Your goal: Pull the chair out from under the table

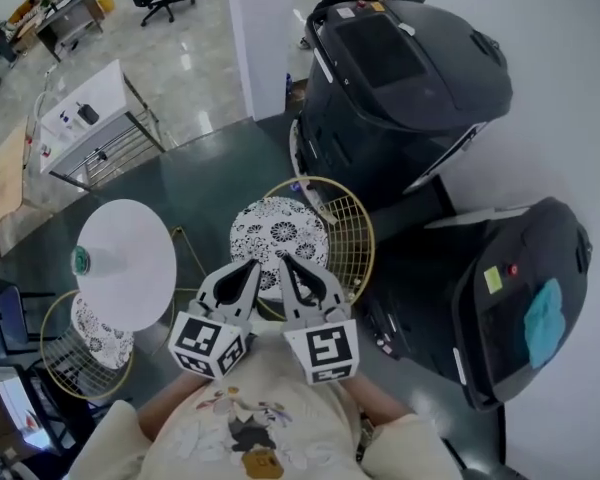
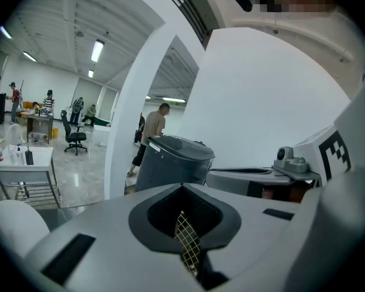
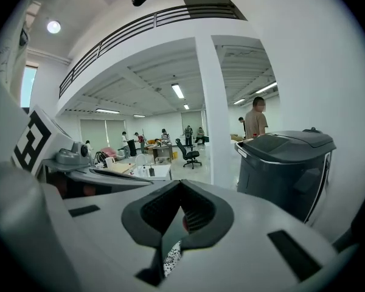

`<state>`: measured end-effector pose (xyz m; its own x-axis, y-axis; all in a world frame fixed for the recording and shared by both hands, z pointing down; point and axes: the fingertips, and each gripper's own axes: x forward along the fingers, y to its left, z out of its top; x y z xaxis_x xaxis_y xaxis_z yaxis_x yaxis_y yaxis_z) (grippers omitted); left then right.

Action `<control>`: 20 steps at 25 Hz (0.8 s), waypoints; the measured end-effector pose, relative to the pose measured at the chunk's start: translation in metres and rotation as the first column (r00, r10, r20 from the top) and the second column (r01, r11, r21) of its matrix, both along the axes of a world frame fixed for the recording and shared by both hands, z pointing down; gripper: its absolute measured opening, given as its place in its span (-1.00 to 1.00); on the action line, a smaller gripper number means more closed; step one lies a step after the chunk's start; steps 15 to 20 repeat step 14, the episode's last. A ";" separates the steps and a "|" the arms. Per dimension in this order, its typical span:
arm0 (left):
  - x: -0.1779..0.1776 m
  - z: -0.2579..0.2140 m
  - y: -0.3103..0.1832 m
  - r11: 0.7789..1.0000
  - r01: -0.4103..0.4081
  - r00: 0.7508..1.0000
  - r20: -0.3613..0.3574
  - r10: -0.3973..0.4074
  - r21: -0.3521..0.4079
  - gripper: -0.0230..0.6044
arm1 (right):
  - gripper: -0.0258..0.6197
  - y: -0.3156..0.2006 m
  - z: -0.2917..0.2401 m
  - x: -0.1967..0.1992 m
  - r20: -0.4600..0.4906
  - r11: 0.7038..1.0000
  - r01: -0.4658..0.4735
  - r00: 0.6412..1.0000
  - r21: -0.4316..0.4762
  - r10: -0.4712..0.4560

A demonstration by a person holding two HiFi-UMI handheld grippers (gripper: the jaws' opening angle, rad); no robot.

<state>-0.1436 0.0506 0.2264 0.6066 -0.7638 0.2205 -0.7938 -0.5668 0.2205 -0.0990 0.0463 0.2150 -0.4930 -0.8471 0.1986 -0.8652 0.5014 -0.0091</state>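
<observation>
A gold wire chair [image 1: 352,230] with a black-and-white patterned cushion [image 1: 275,230] stands on the dark floor, right of the round white table [image 1: 130,268]. My left gripper [image 1: 250,266] and right gripper [image 1: 286,261] hover side by side over the chair's near edge, both shut and holding nothing. In the left gripper view the jaws [image 2: 184,188] are closed, and a strip of gold mesh [image 2: 188,242] shows through the gap below them. In the right gripper view the shut gripper [image 3: 181,186] shows a sliver of the cushion [image 3: 172,259] below it.
A second wire chair [image 1: 85,346] sits partly under the table's near left side. A green cup [image 1: 82,260] stands on the table. Two large dark bins [image 1: 410,78] [image 1: 510,298] crowd the right side. A white pillar [image 1: 260,28] rises behind, with a white cart [image 1: 90,118] and people far off.
</observation>
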 end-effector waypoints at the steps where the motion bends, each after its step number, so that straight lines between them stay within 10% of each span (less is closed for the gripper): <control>1: 0.001 0.002 0.001 1.000 -0.003 1.000 -0.002 0.003 -0.004 -0.90 | -0.89 0.001 0.000 0.002 0.001 1.000 -0.008 1.000 -0.001 0.008; 20: 0.002 0.015 0.011 0.999 -0.023 1.000 -0.009 0.023 -0.039 -0.90 | -0.89 0.009 0.008 0.011 0.006 0.998 -0.059 0.998 -0.029 0.059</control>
